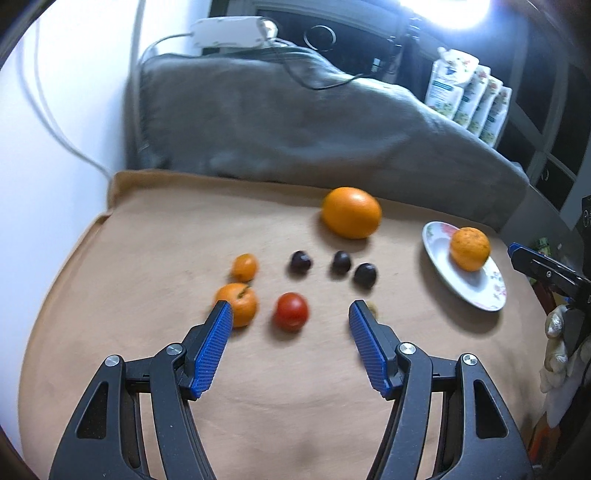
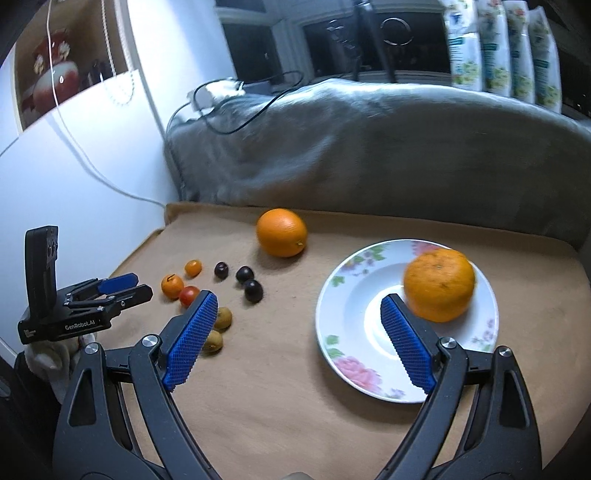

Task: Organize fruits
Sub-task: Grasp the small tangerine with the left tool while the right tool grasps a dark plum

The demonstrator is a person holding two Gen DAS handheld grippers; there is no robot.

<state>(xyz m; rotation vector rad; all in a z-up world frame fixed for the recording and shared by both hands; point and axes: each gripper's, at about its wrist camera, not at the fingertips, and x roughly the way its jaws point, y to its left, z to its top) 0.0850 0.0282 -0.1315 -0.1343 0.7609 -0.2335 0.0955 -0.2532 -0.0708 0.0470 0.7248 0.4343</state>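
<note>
With both grippers gaping wide and empty, the left gripper [image 1: 291,314] is hovering over the red tomato [image 1: 290,311] on the cloth (plate [image 2: 347,354] well apart), risking nudging it rolling away.

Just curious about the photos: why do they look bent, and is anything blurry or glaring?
Both views are fisheye, so the tan cloth edges bow. Left wrist view: bright lamp glare top right, the red tomato slightly smeared. Right wrist view: sharper; a shine on the plate.
</note>
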